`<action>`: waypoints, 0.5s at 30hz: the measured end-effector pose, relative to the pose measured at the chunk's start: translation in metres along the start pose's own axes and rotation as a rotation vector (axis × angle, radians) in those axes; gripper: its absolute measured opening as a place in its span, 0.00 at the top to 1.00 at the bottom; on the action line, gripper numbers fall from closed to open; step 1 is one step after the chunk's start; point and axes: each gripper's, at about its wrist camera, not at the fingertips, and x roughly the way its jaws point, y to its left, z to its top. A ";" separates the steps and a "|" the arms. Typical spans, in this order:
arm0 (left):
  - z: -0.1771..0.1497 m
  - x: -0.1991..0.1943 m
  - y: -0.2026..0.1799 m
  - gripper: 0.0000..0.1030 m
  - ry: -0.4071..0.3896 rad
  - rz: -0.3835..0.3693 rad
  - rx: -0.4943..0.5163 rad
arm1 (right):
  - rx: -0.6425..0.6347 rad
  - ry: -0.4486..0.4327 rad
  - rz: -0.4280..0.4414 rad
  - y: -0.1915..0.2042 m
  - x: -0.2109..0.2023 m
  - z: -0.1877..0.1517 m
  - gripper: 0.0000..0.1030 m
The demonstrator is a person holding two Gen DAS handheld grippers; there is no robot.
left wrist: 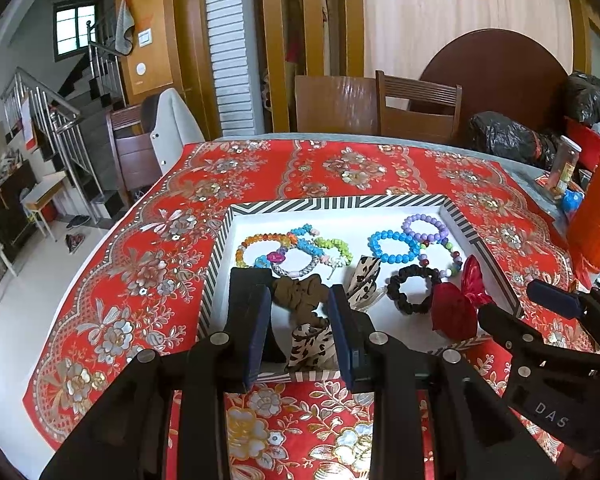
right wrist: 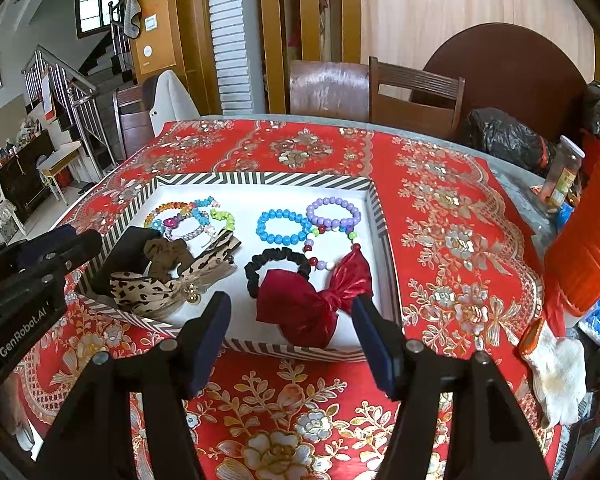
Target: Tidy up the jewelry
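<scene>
Red tablecloth point(right wrist: 440, 216) w/ striped tray point(right wrist: 380, 216): bracelets point(right wrist: 284, 226), scrunchies point(right wrist: 278, 266); both jaws open, empty.

trays point(right wrist: 380, 216): 1 | black scrunchies point(right wrist: 278, 266): 1 | red bows point(right wrist: 316, 306): 1

You are wielding two matte black plastic grippers point(left wrist: 300, 332) point(right wrist: 292, 336), each showing navy blue finger pads point(right wrist: 208, 340), silver pivot screws point(left wrist: 220, 337), and white lettering at three o'clock point(left wrist: 552, 414).
</scene>
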 end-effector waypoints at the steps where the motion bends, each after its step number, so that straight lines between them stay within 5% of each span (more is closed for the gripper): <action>1: 0.000 0.001 0.000 0.70 0.000 -0.001 0.002 | 0.001 0.001 0.001 -0.001 0.000 -0.001 0.36; 15: -0.001 0.002 -0.002 0.70 0.004 -0.003 0.008 | 0.002 0.006 0.002 0.001 0.003 -0.001 0.36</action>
